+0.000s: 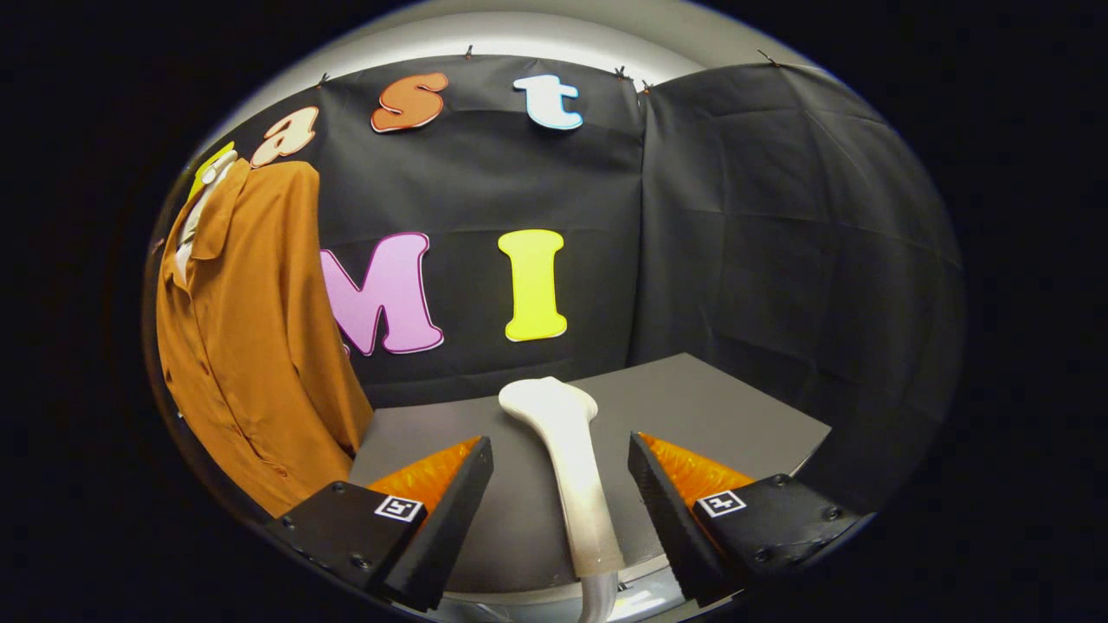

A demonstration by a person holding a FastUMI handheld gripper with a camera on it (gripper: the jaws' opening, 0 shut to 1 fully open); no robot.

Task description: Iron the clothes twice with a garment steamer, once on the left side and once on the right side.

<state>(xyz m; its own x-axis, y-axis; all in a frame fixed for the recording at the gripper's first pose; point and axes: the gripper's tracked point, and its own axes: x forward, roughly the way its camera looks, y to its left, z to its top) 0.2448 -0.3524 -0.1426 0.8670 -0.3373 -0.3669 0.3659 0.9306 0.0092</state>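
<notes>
Zero passes made: hand-held gripper (561,484) open astride white plastic garment steamer (567,459) on grey counter (736,415).
Next, I judge: clamp handle, carry to hanging rust-orange shirt (251,346).

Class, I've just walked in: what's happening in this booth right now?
A hand-held claw is lined up on a white garment steamer lying on the dark table. The steamer's handle sits between the open fingers, which do not touch it. An orange shirt hangs off to the left, beyond the fingers, apparently not yet steamed.
</notes>
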